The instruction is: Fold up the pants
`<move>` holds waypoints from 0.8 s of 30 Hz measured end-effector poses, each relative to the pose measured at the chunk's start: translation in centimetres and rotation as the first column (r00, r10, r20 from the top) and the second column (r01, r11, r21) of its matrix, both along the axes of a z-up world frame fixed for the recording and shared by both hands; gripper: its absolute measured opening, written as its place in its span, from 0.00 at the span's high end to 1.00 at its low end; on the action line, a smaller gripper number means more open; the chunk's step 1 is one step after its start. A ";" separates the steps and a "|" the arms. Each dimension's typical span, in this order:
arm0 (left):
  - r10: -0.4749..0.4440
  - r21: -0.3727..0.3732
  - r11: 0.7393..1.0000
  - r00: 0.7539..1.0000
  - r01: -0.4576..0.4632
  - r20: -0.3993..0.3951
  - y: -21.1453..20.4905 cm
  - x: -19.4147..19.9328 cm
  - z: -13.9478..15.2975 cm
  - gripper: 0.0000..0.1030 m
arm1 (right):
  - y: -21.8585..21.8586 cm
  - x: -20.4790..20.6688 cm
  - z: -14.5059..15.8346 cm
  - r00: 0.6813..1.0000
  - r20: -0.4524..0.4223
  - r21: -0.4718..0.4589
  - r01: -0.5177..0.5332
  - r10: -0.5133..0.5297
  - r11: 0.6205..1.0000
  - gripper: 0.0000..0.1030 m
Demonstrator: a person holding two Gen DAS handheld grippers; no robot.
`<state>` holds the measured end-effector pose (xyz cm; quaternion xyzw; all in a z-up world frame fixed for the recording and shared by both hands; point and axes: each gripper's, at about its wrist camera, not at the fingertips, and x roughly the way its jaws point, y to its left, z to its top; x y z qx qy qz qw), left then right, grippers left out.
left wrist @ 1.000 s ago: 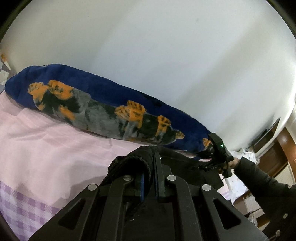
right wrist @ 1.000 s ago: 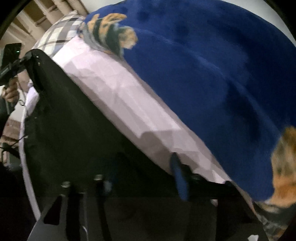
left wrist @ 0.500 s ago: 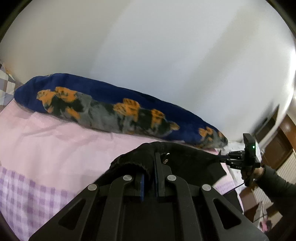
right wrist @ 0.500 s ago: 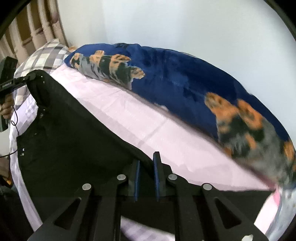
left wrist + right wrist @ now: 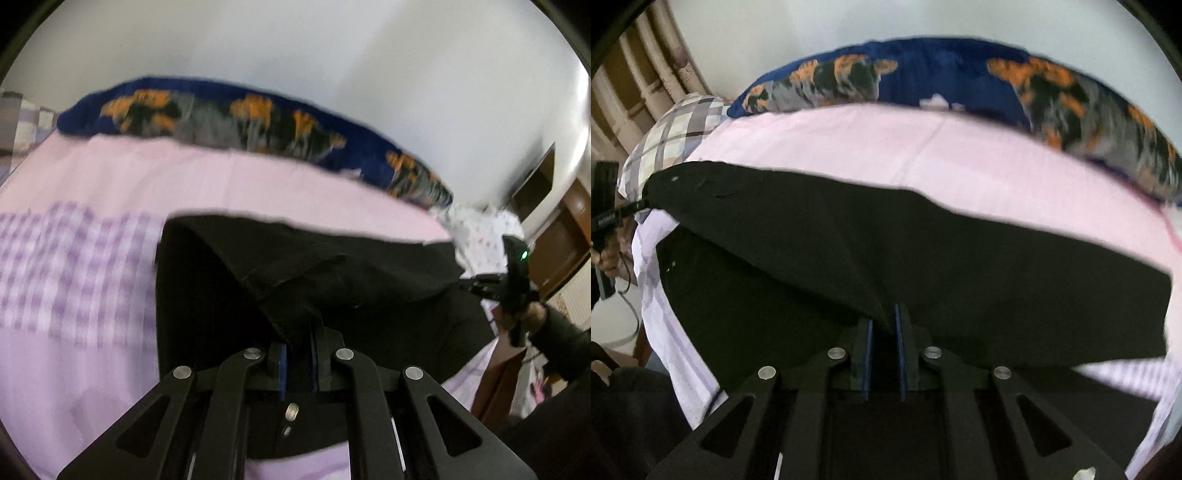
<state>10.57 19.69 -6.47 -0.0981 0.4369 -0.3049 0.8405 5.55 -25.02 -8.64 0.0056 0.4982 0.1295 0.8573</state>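
Black pants (image 5: 332,266) held above a pink bed sheet (image 5: 184,184), left gripper (image 5: 298,363) fingers clamped on one edge of the fabric, right gripper (image 5: 883,354) likewise pinching another edge (both views motion-blurred), navy tiger-print blanket (image 5: 942,74) along the wall behind.

Wall: plain white wall (image 5: 332,55) behind the bed, evenly lit.
Bed: pink sheet (image 5: 221,184) with a purple checked band (image 5: 74,266).
Blanket: rolled dark blue blanket (image 5: 942,74) with orange and grey print, lying along the wall.
Pillow: checked pillow (image 5: 679,129) at the head end.
Headboard: beige slatted headboard (image 5: 639,85).
Furniture: brown wooden cabinet (image 5: 569,236) beside the bed.
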 end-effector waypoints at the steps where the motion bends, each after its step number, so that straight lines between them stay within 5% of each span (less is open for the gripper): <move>1: -0.001 0.017 1.000 1.000 0.001 -0.007 -0.1 -0.4 -0.5 0.91 | 0.1 -0.3 -0.5 1.000 -0.005 0.000 0.006 -0.006 1.000 0.91; 7: -0.025 0.178 0.984 1.000 0.026 -0.008 -1.6 -2.1 -3.1 0.90 | 0.8 -0.8 -3.0 0.998 -0.056 -0.040 0.008 -0.010 0.999 0.91; 15: 0.002 0.378 0.925 0.998 -0.026 0.063 -3.4 -3.9 -3.6 0.78 | 2.0 -1.3 -3.1 0.997 -0.032 -0.077 0.069 -0.071 0.995 0.88; 19: 0.025 0.505 0.861 0.996 -0.068 0.091 -4.6 -4.7 -3.8 0.75 | 2.2 -1.5 -3.4 0.992 -0.007 -0.085 0.122 -0.123 0.989 0.86; 24: 0.026 0.657 0.743 0.987 -0.126 0.159 -6.2 -6.5 -3.9 0.70 | 2.1 -2.2 -2.9 0.983 0.024 -0.061 0.183 -0.181 0.981 0.84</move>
